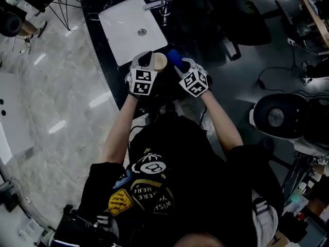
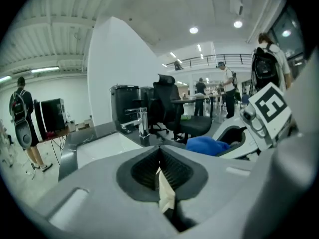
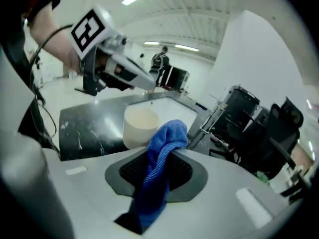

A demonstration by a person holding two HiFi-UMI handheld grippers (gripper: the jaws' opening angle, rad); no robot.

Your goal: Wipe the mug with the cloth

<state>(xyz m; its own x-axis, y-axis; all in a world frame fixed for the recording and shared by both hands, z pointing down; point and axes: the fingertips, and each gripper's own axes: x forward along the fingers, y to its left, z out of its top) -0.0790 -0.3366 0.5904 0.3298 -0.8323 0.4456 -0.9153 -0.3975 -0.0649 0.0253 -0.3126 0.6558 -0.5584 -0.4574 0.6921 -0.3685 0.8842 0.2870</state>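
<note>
A cream mug (image 1: 160, 62) is held above the dark counter, just in front of the white sink. My left gripper (image 1: 148, 60) is shut on its edge; in the left gripper view a cream sliver of the mug (image 2: 165, 190) sits pinched between the jaws of the left gripper (image 2: 162, 176). My right gripper (image 1: 181, 65) is shut on a blue cloth (image 1: 174, 56), right beside the mug. In the right gripper view the cloth (image 3: 160, 156) hangs out of the right gripper (image 3: 158, 167), its top close to the mug (image 3: 141, 127). I cannot tell whether they touch.
The white sink (image 1: 126, 32) with a chrome faucet (image 1: 162, 1) lies just beyond the grippers in the black counter (image 1: 103, 50). Black office chairs (image 2: 172, 108) stand past the counter. People (image 2: 22, 118) stand in the background, and a rice cooker (image 1: 277, 116) sits on the floor at right.
</note>
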